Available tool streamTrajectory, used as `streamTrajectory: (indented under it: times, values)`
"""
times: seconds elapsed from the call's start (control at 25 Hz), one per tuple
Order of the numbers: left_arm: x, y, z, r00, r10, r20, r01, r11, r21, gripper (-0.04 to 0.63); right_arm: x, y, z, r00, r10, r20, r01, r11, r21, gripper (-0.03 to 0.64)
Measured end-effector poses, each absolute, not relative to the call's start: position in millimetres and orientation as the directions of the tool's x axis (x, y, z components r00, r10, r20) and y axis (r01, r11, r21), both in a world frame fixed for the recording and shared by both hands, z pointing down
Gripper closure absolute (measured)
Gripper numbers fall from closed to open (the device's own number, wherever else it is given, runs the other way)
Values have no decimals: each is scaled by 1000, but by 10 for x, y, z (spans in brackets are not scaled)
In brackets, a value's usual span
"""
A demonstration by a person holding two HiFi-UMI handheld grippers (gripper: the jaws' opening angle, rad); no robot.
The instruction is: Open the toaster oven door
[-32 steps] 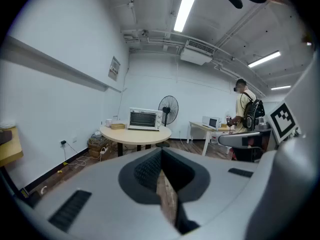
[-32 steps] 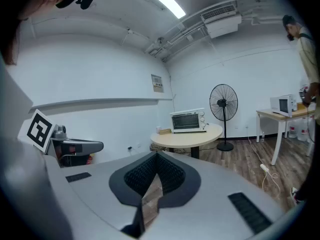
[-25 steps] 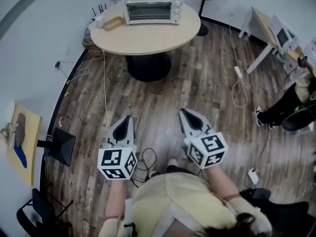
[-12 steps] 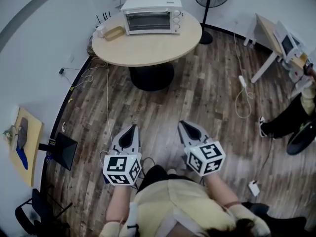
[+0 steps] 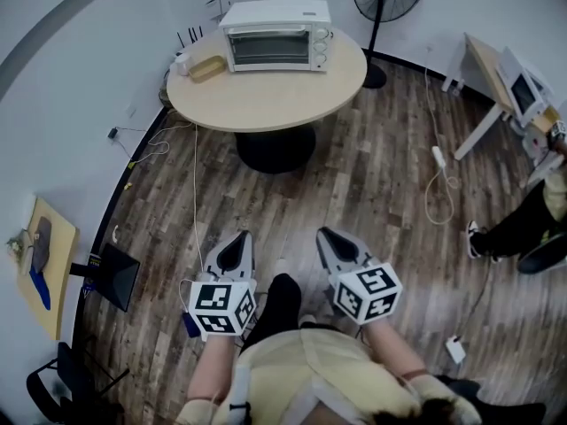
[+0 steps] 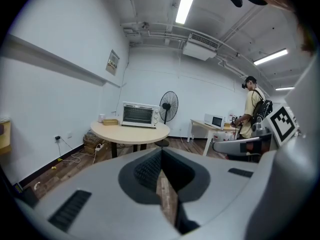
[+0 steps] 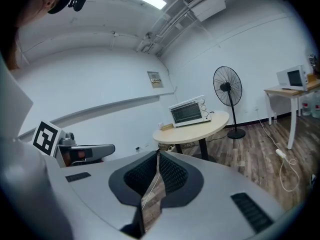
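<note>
Toaster oven (image 5: pixel 275 35), door closed and facing the person, sits at the far side of a round table (image 5: pixel 266 96), well ahead. Its length runs left to right. Left gripper (image 5: pixel 239 238) and right gripper (image 5: pixel 326 236) are both closed, empty, and about equally far from it.

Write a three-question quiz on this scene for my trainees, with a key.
1. True or false: the toaster oven door is already open.
2. The toaster oven stands on: A) a chair, B) the round table, C) a shelf.
3. What is between the jaws of the left gripper and the right gripper?
Key: 1 false, it is closed. 2 B. 3 Nothing; both are shut and empty.
</note>
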State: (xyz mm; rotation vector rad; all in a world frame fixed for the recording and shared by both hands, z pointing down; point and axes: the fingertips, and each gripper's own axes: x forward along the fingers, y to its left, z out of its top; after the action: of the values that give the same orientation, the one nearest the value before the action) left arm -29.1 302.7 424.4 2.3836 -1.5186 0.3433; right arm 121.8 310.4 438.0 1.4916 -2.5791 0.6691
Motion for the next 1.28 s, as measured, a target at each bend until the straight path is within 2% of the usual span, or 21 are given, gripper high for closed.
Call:
streamTrajectory:
  times: [0.8, 0.92, 1.28]
  values:
    - [-904, 1152, 4176, 449, -833, 324, -893, -427, 142, 594, 612, 1261, 4193, -477, -837, 268, -863, 389, -322, 609]
    - [-960, 922, 4151, 459, -829, 319, -888, -437, 144, 594, 506, 1047, 4165, -483, -832, 272, -861, 395, -321, 559]
    - [-1122, 416, 4164, 478, -817, 321, -878, -457, 146, 594, 311, 527, 4154, -472, -837, 278, -861, 370, -349, 503]
